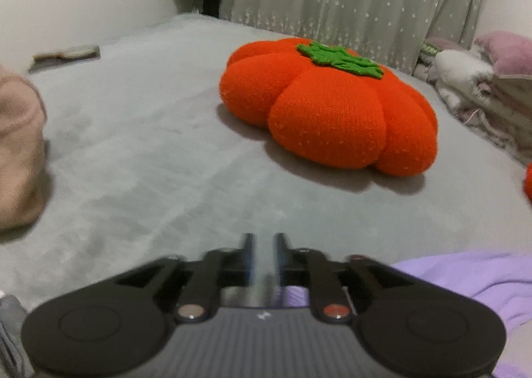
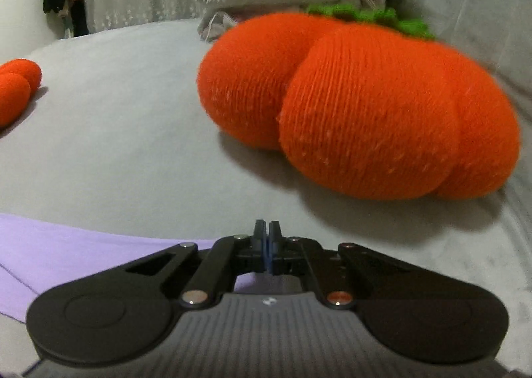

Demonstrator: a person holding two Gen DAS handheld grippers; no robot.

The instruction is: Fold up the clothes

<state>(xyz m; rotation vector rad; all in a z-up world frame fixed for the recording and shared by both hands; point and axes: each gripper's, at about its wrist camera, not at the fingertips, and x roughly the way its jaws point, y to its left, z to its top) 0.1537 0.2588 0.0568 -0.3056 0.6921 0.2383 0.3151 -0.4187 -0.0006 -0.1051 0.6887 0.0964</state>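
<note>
Your left gripper [image 1: 264, 238] hovers over the grey plush bed cover [image 1: 149, 151] with its jaws parted by a narrow gap and nothing between them. Your right gripper [image 2: 266, 228] is clenched, pads pressed together; whether any cloth is pinched there cannot be told, since the tips sit above bare cover. The task item — the lilac soft-knit garment [image 2: 66, 245] — lies low in both views, beneath and beside the gripper bodies, to the right of the left tool and to the left of the right tool, so it sits between your two hands. In the right wrist view it lies flat with one straight edge running across; no completed fold is clearly visible, so judge the task as early, with most folding left. Open room lies ahead on the left side of the cover. The large orange knitted pumpkin cushion with a green stem [image 2: 365, 105] sits near the right gripper and limits forward travel there — a second orange cushion [image 1: 326, 101] lies further ahead of the left.
</note>
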